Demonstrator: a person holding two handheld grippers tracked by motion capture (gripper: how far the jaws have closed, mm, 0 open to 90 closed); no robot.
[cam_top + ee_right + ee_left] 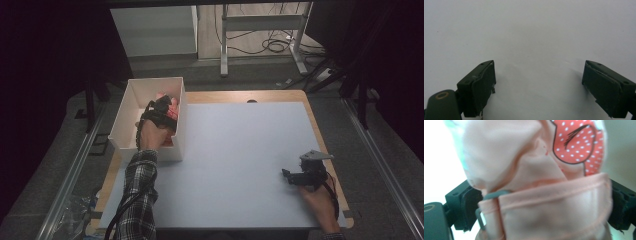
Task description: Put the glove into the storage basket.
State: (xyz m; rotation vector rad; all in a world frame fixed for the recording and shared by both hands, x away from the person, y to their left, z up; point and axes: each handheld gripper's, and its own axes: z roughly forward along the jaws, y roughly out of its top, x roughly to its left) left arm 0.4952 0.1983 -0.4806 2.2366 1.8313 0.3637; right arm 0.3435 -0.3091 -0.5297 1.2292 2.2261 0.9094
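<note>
Right gripper (286,174): nearest, low on the white mat (240,160), jaws spread wide, nothing between them.
Left gripper (162,106): farther off, inside the white box (150,85); jaws wide apart, pink cloth between them, not pinched.
Pink cloth (544,202): bunched in the box, with a red dotted patch.

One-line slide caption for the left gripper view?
Pink garment with a red dotted patch between the left gripper's wide jaws.
</note>
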